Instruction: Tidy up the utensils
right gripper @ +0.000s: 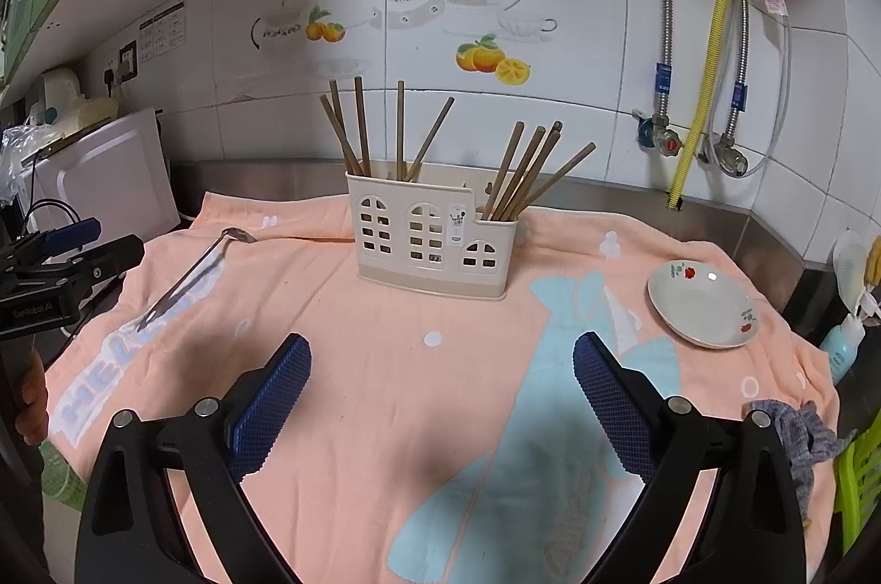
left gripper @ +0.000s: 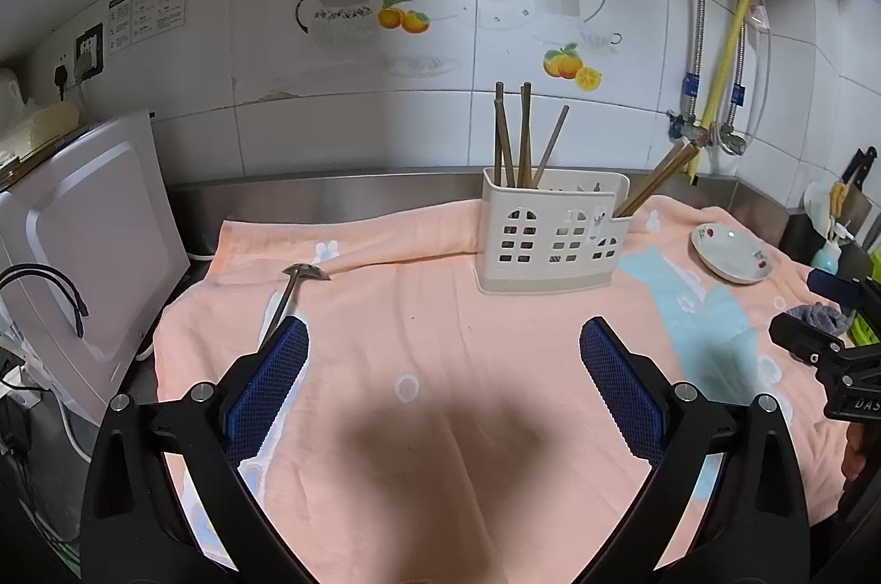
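Note:
A cream utensil holder (left gripper: 550,234) (right gripper: 432,234) with window cut-outs stands on the peach towel (left gripper: 440,336) (right gripper: 413,391), holding several brown chopsticks (left gripper: 515,138) (right gripper: 363,127) in two compartments. A metal spoon (left gripper: 289,295) (right gripper: 192,273) lies on the towel to the holder's left. My left gripper (left gripper: 443,333) is open with nothing between its blue pads; the spoon's handle runs just past its left fingertip. My right gripper (right gripper: 440,350) is open and empty above the towel, in front of the holder. Each gripper shows at the other view's edge.
A small white dish (left gripper: 732,252) (right gripper: 703,303) with red flowers sits at the towel's right. A white appliance (left gripper: 82,243) (right gripper: 104,176) stands at the left. A grey rag (right gripper: 804,435) lies at the right front. Pipes and valves run down the tiled wall behind.

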### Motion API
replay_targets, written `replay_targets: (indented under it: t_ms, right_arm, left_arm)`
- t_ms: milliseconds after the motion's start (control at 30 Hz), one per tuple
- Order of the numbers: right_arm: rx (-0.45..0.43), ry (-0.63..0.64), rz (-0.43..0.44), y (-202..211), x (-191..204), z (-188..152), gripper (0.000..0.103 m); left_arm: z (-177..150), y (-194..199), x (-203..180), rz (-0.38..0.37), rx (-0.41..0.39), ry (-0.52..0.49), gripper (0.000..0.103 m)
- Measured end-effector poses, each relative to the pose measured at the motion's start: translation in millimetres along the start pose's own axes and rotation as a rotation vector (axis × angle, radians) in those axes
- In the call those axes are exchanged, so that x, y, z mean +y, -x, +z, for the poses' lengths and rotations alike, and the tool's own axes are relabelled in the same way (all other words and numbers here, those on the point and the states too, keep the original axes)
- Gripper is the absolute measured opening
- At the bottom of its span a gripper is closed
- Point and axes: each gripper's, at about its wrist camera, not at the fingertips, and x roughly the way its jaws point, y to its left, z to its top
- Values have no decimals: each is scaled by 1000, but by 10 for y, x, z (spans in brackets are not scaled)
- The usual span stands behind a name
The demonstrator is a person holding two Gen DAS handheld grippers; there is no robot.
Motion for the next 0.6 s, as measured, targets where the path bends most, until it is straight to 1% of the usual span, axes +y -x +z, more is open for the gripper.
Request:
replay_targets:
  t_ms: [600]
  right_arm:
    - [1,-1,3,6,24,-9,93]
  left_arm:
    - [-45,2,-26,-1,7,-2,98]
